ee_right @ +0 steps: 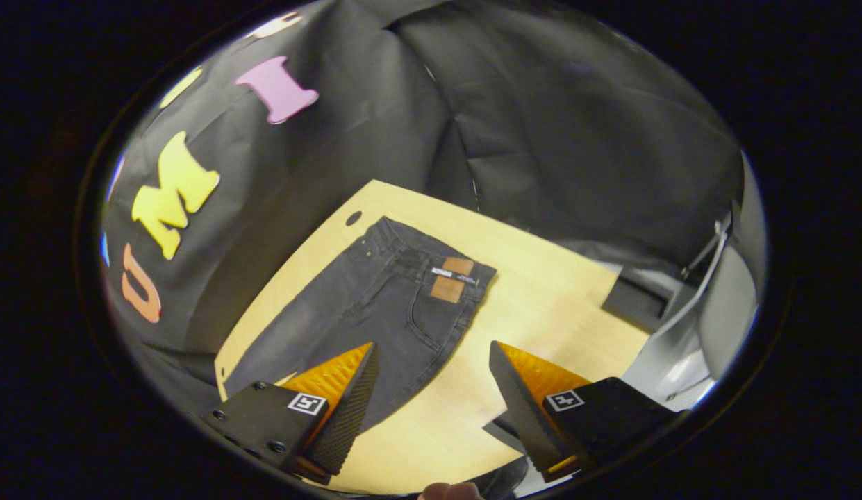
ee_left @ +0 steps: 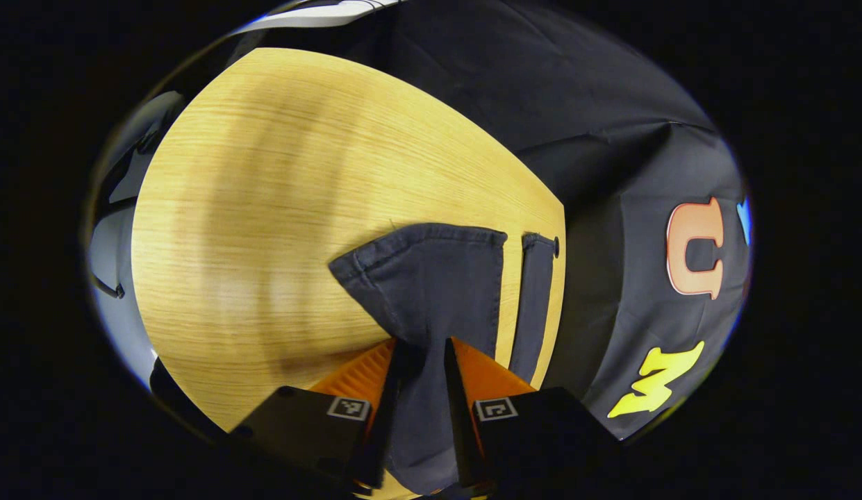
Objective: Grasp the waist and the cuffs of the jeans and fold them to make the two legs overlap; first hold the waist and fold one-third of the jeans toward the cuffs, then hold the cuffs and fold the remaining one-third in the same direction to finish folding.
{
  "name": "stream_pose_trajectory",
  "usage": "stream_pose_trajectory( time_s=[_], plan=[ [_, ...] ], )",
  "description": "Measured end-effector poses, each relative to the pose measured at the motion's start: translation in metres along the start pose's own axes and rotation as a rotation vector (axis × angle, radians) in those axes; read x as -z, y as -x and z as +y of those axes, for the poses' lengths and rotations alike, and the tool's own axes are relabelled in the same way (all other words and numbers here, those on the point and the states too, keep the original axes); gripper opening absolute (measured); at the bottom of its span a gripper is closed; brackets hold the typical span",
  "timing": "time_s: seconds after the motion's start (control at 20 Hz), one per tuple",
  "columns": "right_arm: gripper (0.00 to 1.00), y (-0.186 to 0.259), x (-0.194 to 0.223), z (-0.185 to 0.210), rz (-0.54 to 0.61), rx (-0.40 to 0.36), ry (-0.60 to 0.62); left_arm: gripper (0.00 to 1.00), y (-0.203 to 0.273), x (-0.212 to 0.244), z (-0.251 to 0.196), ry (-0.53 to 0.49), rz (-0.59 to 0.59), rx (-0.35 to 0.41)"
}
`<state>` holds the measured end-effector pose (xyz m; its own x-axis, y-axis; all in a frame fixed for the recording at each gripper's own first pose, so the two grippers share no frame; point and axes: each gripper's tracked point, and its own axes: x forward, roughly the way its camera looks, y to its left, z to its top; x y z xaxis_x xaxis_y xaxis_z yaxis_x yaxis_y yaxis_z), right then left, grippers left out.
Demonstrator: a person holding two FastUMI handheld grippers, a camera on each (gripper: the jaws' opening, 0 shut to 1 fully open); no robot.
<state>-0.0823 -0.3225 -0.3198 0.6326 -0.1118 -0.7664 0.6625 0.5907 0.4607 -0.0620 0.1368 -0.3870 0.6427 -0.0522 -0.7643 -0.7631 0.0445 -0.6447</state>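
One pair of jeans lies flat on one wooden table, waist toward the far edge. Left gripper pinches a cuff; second cuff lies beside it. Right gripper hovers above, fingers spread, empty.

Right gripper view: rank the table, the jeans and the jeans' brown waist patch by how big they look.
1. Table, largest, though partly covered by the jeans and the open right claw.
2. Jeans, cut off at the bottom by the claw's fingers.
3. Brown waist patch, smallest by far.
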Motion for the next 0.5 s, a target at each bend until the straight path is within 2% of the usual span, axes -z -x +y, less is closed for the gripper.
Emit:
stream_pose_trajectory(
  time_s=[0.05,0.1,0.15,0.3,0.5],
  plan=[
    [0.94,-0.011,0.002,-0.005,0.024,0.007,-0.048,0.25,-0.001,-0.001,0.000,0.000,0.000,-0.001],
    [0.98,-0.022,0.003,-0.009,0.042,0.015,-0.088,0.17,0.000,0.000,-0.004,-0.011,0.005,0.008],
    [0.98,-0.033,0.004,-0.012,0.058,0.024,-0.118,0.13,0.001,0.001,-0.006,-0.026,0.006,0.012],
    [0.98,-0.056,0.001,-0.018,0.073,0.054,-0.170,0.08,0.004,0.001,-0.013,-0.054,0.015,0.025],
    [0.98,-0.079,-0.012,-0.010,0.064,0.081,-0.157,0.06,0.003,0.000,-0.016,-0.064,0.029,0.021]
  ],
)
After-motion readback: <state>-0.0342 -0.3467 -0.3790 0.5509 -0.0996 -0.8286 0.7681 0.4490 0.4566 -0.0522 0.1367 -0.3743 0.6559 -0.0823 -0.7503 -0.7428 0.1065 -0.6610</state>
